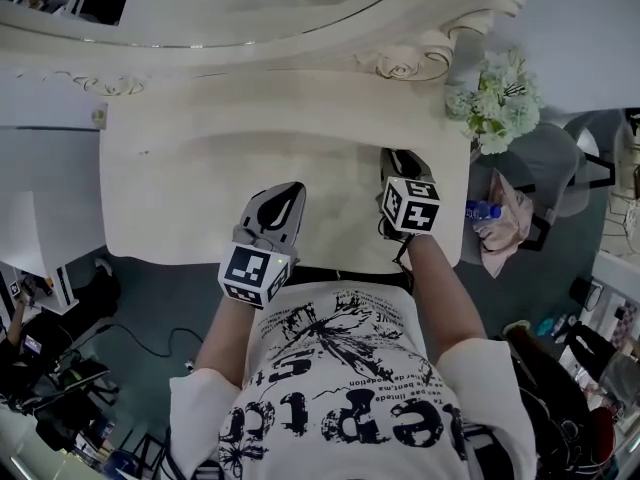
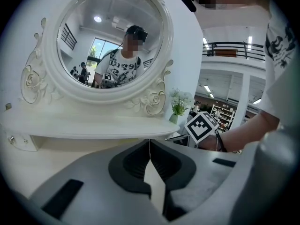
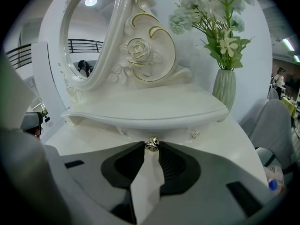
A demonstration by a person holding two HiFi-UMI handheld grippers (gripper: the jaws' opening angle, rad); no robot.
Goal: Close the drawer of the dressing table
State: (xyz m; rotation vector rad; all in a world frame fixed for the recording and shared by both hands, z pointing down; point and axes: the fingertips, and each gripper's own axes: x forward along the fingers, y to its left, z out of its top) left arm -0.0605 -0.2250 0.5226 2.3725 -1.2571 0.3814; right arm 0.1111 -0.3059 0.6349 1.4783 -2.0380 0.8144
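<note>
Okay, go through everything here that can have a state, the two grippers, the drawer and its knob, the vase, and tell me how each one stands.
left gripper: jaws shut, nothing between them.
right gripper: shut on the knob.
knob: pinched at the jaw tips, just under the shelf.
drawer: cannot tell how far out it stands.
vase: upright, holding flowers.

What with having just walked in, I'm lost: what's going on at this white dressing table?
A person stands at the dressing table with a gripper in each hand. The right gripper has its fingers closed on the small gold drawer knob, just under the mirror's shelf. The left gripper is shut on nothing and hovers over the tabletop. How far in the drawer sits cannot be told from these views.
</note>
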